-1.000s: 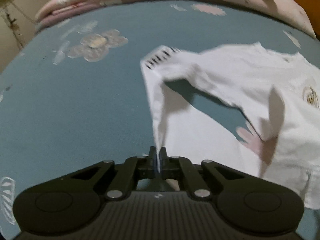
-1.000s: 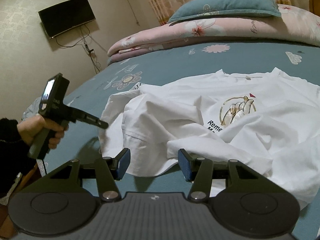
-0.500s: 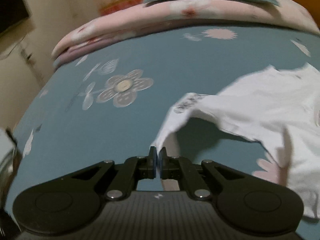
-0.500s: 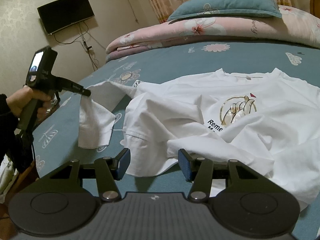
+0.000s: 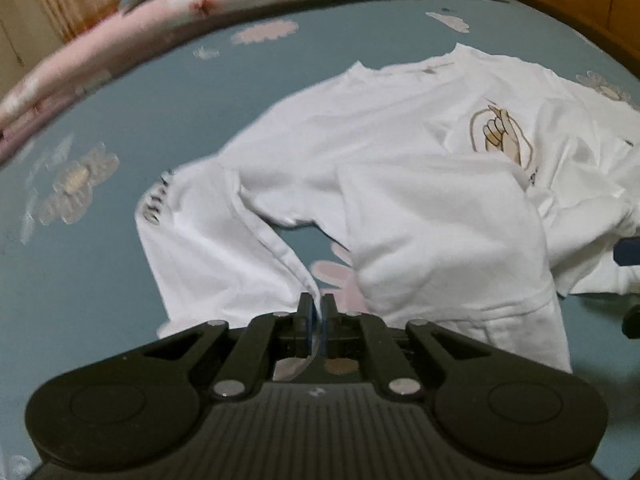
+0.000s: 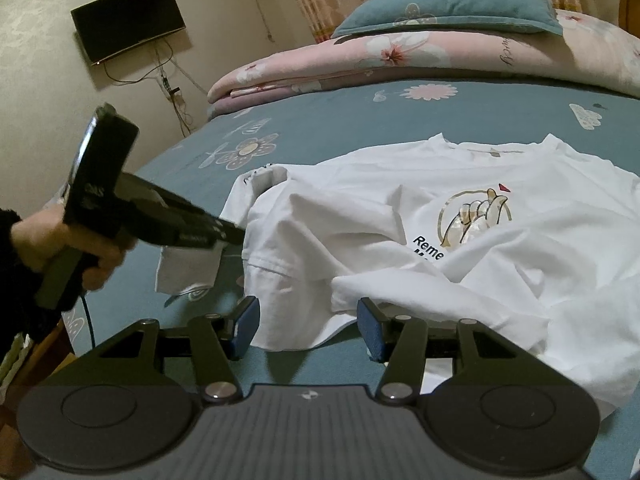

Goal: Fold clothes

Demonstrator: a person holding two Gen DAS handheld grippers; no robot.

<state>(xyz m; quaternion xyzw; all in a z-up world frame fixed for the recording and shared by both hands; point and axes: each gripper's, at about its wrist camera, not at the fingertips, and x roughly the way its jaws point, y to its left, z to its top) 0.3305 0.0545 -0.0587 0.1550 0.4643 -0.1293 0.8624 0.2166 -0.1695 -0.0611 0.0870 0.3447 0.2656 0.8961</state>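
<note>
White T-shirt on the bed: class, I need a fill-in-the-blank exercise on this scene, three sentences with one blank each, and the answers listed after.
1. The left gripper pinches the sleeve of the white ____.
2. The right gripper has its jaws ____, with nothing between the pads.
3. The T-shirt lies on a teal ____ printed with flowers.

Missing words: T-shirt; open; bedsheet
</note>
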